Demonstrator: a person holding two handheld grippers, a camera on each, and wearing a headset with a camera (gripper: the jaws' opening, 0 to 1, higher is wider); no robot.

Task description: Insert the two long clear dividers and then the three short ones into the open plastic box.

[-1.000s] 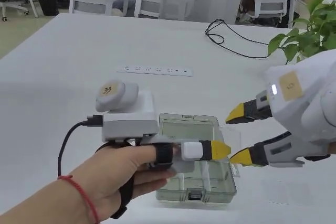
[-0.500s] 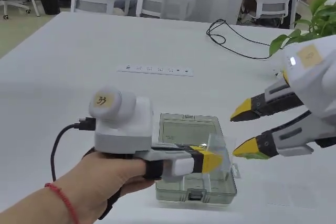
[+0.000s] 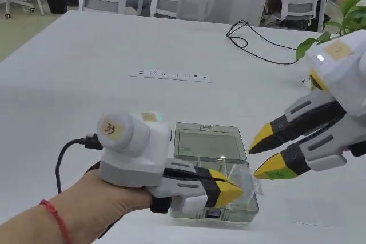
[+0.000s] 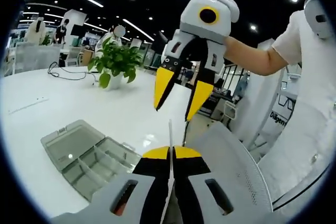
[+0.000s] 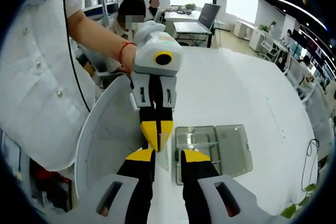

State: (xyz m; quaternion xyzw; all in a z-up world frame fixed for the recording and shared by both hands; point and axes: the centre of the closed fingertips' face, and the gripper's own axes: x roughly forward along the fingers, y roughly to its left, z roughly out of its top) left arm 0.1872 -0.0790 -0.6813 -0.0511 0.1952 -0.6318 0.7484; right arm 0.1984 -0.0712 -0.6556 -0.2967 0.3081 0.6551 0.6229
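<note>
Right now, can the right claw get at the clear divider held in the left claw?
Probably yes: the right claw is open and faces the divider, which sticks out past the shut left claw, with nothing between.

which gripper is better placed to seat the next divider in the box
Left. The left gripper is shut on a clear divider at the edge of the open box; the right gripper hangs open and empty beside it.
</note>
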